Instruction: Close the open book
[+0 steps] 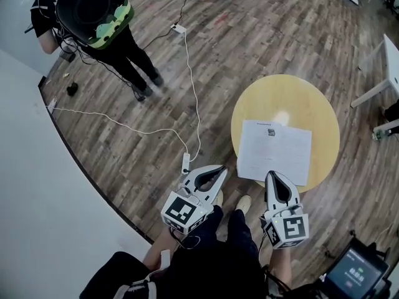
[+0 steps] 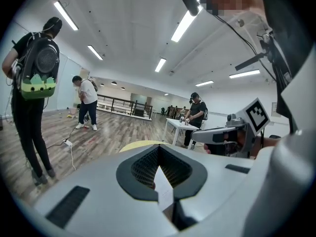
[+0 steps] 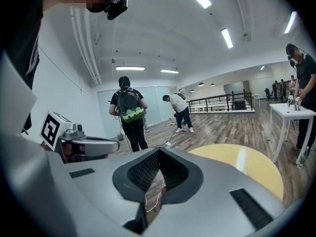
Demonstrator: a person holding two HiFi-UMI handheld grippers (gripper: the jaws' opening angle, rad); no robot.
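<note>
**A:** Zero steps of the closing are complete. The book (image 1: 274, 150) lies open and flat on the round yellow tabletop (image 1: 312, 101), pages up, toward the edge nearest the person.

**B:** Gripper status?

**A:** Left gripper (image 1: 222, 169): jaws together, nothing between them. Right gripper (image 1: 273, 175): jaws together, nothing held. Both hang in front of the person's legs, at the near side of the tabletop. In the head view the right one's tip overlaps the book's near edge, but I cannot tell whether it touches.

**B:** Remaining work?

**A:** All of it, by my judgement: reach the book, lift one half, fold it over the other.

**B:** Limits of observation?

**A:** The spine or centre fold cannot be made out, so the pages read as one white sheet. The print is too small to read. Neither gripper view shows the book, only part of the yellow tabletop.
</note>
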